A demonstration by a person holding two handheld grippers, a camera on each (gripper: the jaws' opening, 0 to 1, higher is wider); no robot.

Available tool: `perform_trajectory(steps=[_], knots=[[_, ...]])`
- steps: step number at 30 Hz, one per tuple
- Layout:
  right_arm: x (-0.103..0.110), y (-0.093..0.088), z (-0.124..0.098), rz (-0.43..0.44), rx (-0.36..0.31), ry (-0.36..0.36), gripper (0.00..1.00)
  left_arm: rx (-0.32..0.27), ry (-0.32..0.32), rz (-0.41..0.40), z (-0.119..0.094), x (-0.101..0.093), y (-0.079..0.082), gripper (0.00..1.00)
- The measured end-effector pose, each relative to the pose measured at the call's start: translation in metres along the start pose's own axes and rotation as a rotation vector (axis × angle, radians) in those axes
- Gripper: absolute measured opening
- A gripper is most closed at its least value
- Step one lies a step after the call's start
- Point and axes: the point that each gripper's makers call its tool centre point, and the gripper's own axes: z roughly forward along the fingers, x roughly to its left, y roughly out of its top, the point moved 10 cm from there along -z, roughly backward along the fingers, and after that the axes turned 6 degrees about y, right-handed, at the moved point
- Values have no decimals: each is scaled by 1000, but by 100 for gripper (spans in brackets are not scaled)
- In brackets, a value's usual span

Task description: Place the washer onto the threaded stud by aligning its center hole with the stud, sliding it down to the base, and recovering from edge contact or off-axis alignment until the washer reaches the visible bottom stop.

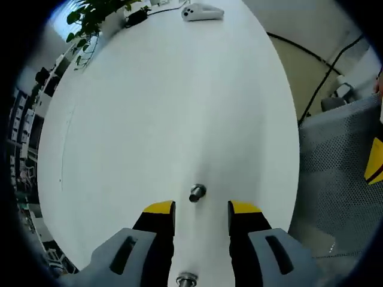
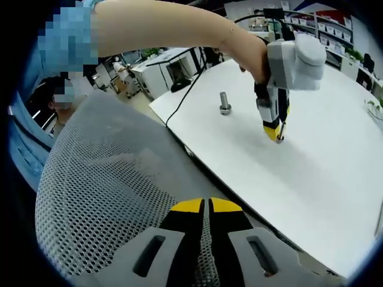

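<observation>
On the white table [image 1: 167,107] a small round metal piece [image 1: 197,192] stands just beyond my left gripper [image 1: 201,209], whose yellow-tipped jaws are open and hold nothing. A second bit of metal [image 1: 186,278] shows low between those jaws; I cannot tell what it is. In the right gripper view a hand holds the left gripper [image 2: 276,134] pointing down at the table [image 2: 323,179], tips beside a tiny metal piece [image 2: 280,139]. The threaded stud [image 2: 225,103] stands upright on its wide base, to the left and apart. My right gripper [image 2: 209,209] is shut and empty.
A grey mesh chair back [image 2: 114,191] lies right under my right gripper, off the table's near edge; it also shows as the mesh chair [image 1: 341,173]. A black cable [image 2: 187,92] hangs off the table. A white controller [image 1: 202,11] and a plant [image 1: 90,21] are at the far end.
</observation>
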Motion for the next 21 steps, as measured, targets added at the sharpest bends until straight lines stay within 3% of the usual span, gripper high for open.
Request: perform_trajectory(steps=[3,6,8,12,16,19,21], knots=[[0,0,0,-9,-2,3,6,-129,58,-85,-43,-3,-2,36],[1,1,0,-16,-2,4,6,-283,89,-256,-97,-19,-15,36],[1,1,0,-22,-1,6,6,-343,108,-316,-119,-31,-24,37],[1,2,0,-27,-3,6,6,-458,249,-357,-168,-62,-58,39],[1,2,1,-32,9,11,6,-578,357,-505,-196,-89,-100,39],[1,2,1,-28,11,11,6,-598,471,-601,-204,-99,-136,43],[1,2,1,-31,7,11,6,-614,591,-638,-209,-107,-169,50]])
